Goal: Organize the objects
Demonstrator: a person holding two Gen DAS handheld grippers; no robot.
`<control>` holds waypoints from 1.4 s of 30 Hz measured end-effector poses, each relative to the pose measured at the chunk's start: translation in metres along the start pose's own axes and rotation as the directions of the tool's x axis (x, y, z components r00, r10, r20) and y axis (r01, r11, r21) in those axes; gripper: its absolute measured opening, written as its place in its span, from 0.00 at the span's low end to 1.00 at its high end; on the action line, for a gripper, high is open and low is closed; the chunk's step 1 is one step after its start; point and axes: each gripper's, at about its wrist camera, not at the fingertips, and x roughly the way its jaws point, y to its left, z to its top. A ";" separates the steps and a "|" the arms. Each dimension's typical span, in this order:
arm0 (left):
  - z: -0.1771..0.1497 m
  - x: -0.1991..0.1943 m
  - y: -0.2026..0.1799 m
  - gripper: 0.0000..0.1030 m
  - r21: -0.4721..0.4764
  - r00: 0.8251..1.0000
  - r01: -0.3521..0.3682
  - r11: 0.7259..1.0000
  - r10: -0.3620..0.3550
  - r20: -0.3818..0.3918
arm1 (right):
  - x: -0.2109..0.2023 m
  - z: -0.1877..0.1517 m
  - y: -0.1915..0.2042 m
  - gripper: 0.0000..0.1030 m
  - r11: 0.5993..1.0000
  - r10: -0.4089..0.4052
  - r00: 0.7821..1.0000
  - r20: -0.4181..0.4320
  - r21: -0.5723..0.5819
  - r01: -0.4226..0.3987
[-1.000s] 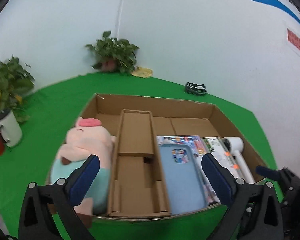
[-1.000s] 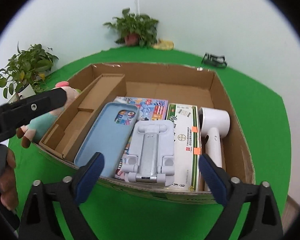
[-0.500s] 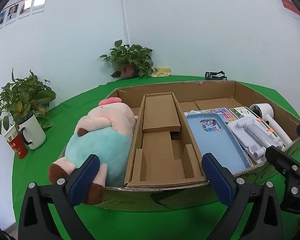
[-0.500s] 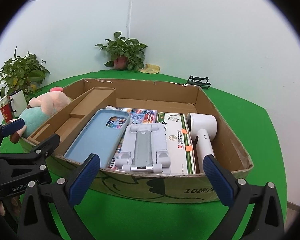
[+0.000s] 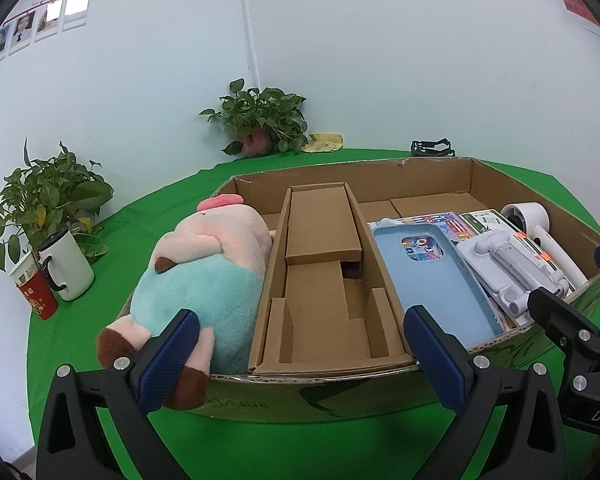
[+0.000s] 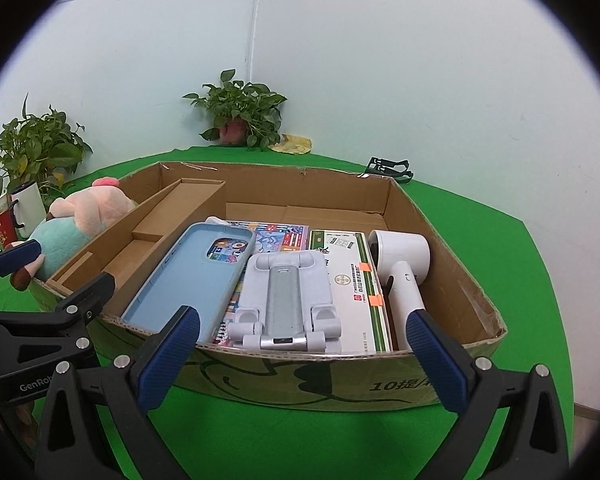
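Observation:
An open cardboard box [image 5: 312,400] [image 6: 300,376] sits on the green table. It holds a pink and teal plush pig [image 5: 204,276] [image 6: 80,220] at the left, a cardboard insert [image 5: 324,280], a blue phone case [image 5: 432,276] [image 6: 196,280], a white folding stand [image 5: 512,272] [image 6: 288,300], a colourful booklet [image 6: 280,236], a white and green carton [image 6: 352,288] and a white hair dryer [image 6: 400,268]. My left gripper [image 5: 304,360] is open and empty in front of the box. My right gripper [image 6: 304,360] is open and empty in front of the box's right half.
A white mug [image 5: 68,264] and a red cup [image 5: 36,296] stand by a potted plant [image 5: 40,196] at the left. Another plant [image 5: 260,120] is in the far corner. A black clip object [image 6: 390,168] lies behind the box. Walls are close behind the table.
Both grippers have drawn back and lowered from above the box to in front of its near wall. The box contents have not moved. Both stay open.

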 end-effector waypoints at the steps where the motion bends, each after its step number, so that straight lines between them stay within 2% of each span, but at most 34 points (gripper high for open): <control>1: 0.000 0.000 0.000 1.00 -0.001 1.000 0.000 1.000 0.000 0.000 | 0.000 0.000 0.000 0.99 1.000 0.000 1.000 0.000 0.000 0.000; 42: -0.002 0.002 0.000 1.00 -0.024 1.000 -0.007 1.000 0.007 -0.013 | 0.001 0.000 -0.001 0.99 1.000 0.001 1.000 -0.001 -0.002 -0.001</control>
